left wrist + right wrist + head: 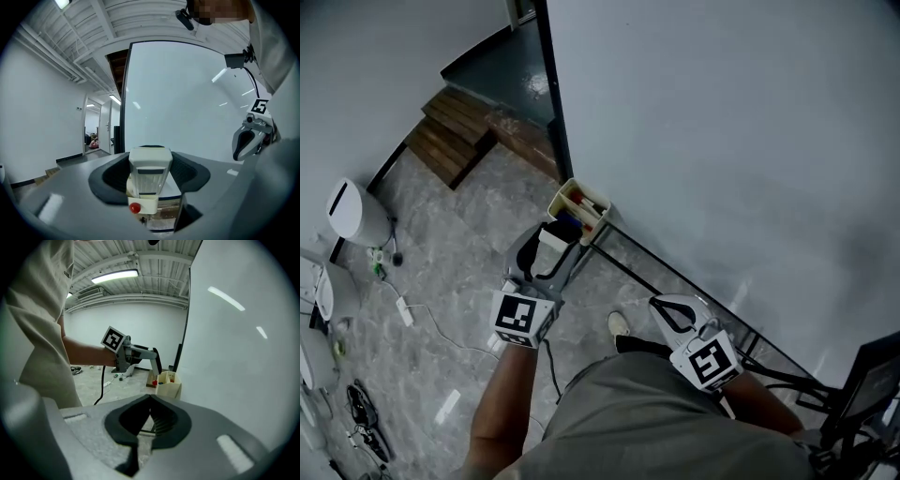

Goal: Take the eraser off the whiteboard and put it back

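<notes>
Now our left gripper (150, 183) pinches the eraser (149, 161); the right gripper (150, 398) is closed, empty. A crooked approach to the whiteboard (187, 103) could drop it.

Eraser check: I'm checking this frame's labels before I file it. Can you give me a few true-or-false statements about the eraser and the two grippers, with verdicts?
1. The left gripper is shut on the white eraser. True.
2. The right gripper holds a marker. False: its jaws are together with nothing between them.
3. The eraser is stuck to the whiteboard. False: it is held in the left gripper's jaws, not on the board.
4. A cream box with red and blue items inside sits at the whiteboard's lower corner. True.
</notes>
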Action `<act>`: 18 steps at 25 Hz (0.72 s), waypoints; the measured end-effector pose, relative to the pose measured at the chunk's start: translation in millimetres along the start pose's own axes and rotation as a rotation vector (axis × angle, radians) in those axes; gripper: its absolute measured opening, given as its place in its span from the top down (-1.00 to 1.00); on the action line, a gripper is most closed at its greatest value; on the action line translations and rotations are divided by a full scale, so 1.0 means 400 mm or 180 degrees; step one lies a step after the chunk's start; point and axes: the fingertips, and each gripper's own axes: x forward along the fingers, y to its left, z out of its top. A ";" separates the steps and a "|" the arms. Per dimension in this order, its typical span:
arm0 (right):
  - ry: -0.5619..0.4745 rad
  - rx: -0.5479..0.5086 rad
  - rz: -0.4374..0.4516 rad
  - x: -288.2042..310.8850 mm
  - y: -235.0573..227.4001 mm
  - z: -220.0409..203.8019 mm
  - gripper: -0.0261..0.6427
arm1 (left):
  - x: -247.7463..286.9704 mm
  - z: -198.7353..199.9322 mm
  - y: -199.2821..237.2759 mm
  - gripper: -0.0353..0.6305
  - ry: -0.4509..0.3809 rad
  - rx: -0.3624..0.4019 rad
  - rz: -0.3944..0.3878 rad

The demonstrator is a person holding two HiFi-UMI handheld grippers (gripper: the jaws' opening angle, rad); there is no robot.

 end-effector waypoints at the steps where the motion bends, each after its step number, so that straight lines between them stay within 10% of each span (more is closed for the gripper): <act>1: 0.0012 0.0013 -0.0020 -0.002 -0.010 -0.005 0.91 | 0.017 -0.012 0.002 0.09 0.0014 0.0015 -0.0009; 18: 0.0183 0.0118 -0.0068 -0.011 -0.097 -0.071 0.91 | 0.170 -0.197 -0.012 0.09 0.0484 0.0050 -0.0126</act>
